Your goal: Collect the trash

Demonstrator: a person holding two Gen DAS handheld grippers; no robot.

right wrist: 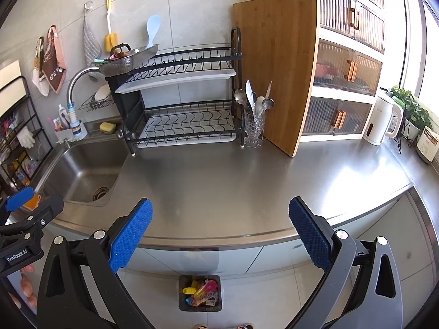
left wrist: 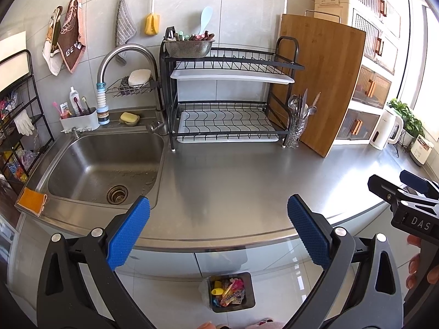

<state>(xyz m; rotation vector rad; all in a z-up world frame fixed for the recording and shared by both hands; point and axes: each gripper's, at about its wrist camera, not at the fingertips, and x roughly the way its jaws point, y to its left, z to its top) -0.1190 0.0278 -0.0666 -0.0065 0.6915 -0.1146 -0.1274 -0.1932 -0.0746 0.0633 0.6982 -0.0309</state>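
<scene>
**Both grippers empty over the steel desk; trash sits in 1 bin on the floor**

Counts: 1 small grey bin (left wrist: pixel 232 292) on the floor tiles below the front edge of the desk (left wrist: pixel 247 181), holding a heap of bright wrappers (left wrist: pixel 229 293) — too jumbled to count, 1 yellow ribbed piece among them. 1 sink (left wrist: pixel 104 164) at left, 1 two-tier dish rack (left wrist: pixel 227 101) behind, 1 bamboo cutting board (left wrist: pixel 318 82) leaning upright beside it, 1 glass cutlery holder (right wrist: pixel 253 128), 1 white kettle (right wrist: pixel 382 122) at far right.

Left gripper (left wrist: pixel 218 233): level, aimed across the desk, fingers spread wide, nothing between the 2 blue pads (left wrist: pixel 129 235).

Right gripper (right wrist: pixel 221 233): same pose, just beside the left one, fingers spread wide and gripping nothing. Each wrist view catches the other gripper at its edge — a person's fingertips (left wrist: pixel 414 268) show beneath its handle.
</scene>
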